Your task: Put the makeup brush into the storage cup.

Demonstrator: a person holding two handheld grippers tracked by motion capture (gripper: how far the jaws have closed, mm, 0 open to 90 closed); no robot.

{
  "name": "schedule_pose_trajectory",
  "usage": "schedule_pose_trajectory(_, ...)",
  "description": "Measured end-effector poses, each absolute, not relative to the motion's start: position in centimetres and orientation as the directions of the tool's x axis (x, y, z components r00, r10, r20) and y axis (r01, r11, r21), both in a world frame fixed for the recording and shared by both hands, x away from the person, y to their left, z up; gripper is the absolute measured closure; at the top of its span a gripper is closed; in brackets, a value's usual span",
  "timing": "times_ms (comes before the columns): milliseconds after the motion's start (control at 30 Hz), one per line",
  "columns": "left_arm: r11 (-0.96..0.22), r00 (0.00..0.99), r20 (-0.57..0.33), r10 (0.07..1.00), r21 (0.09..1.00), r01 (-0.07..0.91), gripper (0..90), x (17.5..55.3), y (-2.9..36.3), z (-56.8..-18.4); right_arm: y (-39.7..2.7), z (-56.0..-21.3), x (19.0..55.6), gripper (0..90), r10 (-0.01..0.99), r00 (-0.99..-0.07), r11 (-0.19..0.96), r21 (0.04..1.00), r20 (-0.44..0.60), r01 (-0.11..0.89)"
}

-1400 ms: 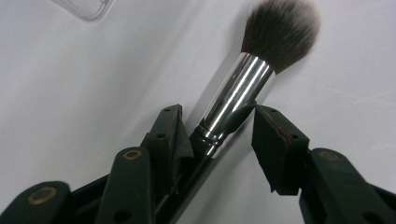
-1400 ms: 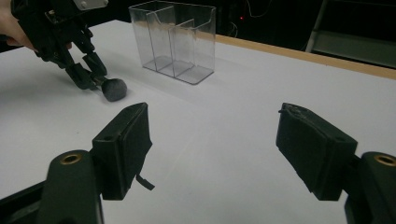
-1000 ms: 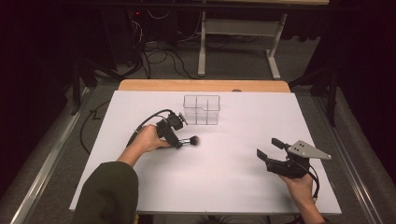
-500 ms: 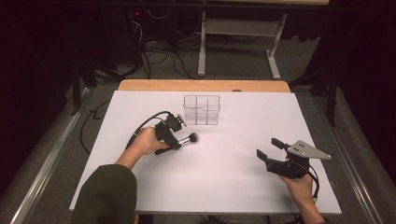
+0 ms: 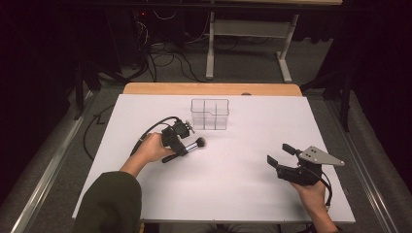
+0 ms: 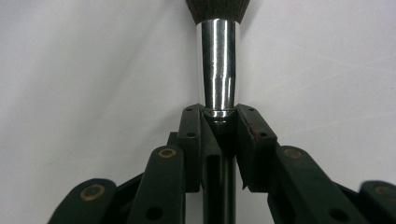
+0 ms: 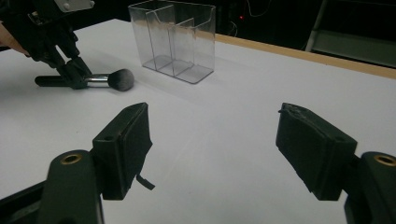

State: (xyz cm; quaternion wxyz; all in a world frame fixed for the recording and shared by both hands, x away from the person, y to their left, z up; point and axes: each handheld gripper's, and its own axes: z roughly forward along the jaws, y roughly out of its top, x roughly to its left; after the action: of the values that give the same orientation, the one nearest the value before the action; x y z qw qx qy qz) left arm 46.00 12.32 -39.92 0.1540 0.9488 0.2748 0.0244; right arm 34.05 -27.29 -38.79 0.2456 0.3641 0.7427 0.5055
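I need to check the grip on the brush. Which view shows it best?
Left gripper view: the pads clamp the brush below its ferrule. The high view shows it small; the right gripper view from the side.

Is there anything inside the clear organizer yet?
The clear organizer looks empty: through its walls, only its own dividers and bare floor show. The makeup brush is outside it on the table, gripped in the left gripper.
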Motion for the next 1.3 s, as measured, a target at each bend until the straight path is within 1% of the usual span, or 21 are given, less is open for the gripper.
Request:
schedule_pose_trajectory(100, -0.798, 0.847, -0.038, 0.53, 0.316, 0.513, 72.9, 45.8, 12.3, -39.8, -27.3, -38.8, 34.0, 28.1, 0.79, -0.613, 0.222, 0.93, 0.004, 0.293)
schedule_pose_trajectory(167, -0.795, 0.846, -0.02, 0.533, 0.33, 0.508, 72.9, 45.5, 12.1, -39.5, -27.3, -38.8, 34.0, 28.1, 0.791, -0.612, 0.221, 0.93, 0.005, 0.294)
schedule_pose_trajectory(500, -0.774, 0.844, -0.016, 0.536, 0.389, 0.499, 73.0, 44.5, 12.0, -38.1, -27.3, -38.8, 34.0, 28.2, 0.79, -0.613, 0.221, 0.93, 0.007, 0.294)
schedule_pose_trajectory(833, -0.719, 0.833, -0.042, 0.551, 0.482, 0.5, 73.0, 43.2, 12.6, -36.9, -27.3, -38.8, 34.0, 28.2, 0.791, -0.612, 0.214, 0.93, 0.014, 0.298)
schedule_pose_trajectory(1033, -0.666, 0.824, -0.059, 0.563, 0.559, 0.495, 73.0, 41.8, 12.9, -35.9, -27.4, -38.8, 34.0, 28.1, 0.79, -0.613, 0.213, 0.931, 0.014, 0.295)
schedule_pose_trajectory(1300, -0.626, 0.82, -0.073, 0.568, 0.608, 0.488, 73.0, 40.6, 13.3, -35.4, -27.4, -38.7, 34.0, 28.1, 0.791, -0.612, 0.206, 0.932, 0.021, 0.299)
